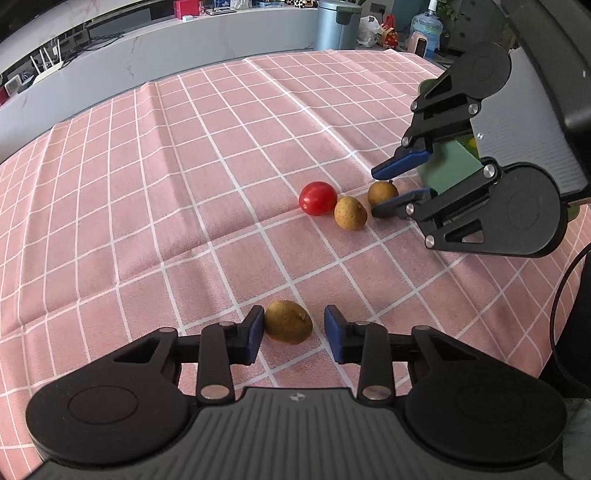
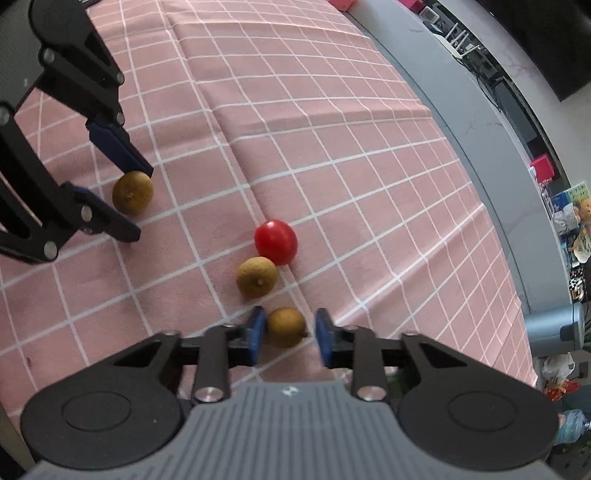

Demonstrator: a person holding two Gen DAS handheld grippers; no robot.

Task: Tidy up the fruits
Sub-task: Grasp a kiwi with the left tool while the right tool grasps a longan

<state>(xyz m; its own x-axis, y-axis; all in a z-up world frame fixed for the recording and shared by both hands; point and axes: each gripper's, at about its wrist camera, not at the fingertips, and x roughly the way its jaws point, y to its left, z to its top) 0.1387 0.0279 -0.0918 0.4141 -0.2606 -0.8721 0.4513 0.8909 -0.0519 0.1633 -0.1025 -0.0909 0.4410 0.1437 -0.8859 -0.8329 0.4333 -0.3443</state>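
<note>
Left wrist view: left gripper [image 1: 293, 328] straddles near longan [image 1: 289, 321], jaws open, unclamped. Right gripper [image 2: 290, 330] likewise straddles far longan [image 2: 286, 327]. Uneven closing could roll either fruit away across cloth [image 1: 147, 184].

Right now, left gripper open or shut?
Open. The left gripper straddles a longan; one of its fingers stands apart from the fruit.

A pink checked tablecloth [image 1: 184, 166] covers the table. Beyond it runs a long grey counter [image 1: 147, 55]. A grey bin [image 1: 338, 24] and a water jug [image 1: 426, 31] stand behind.
</note>
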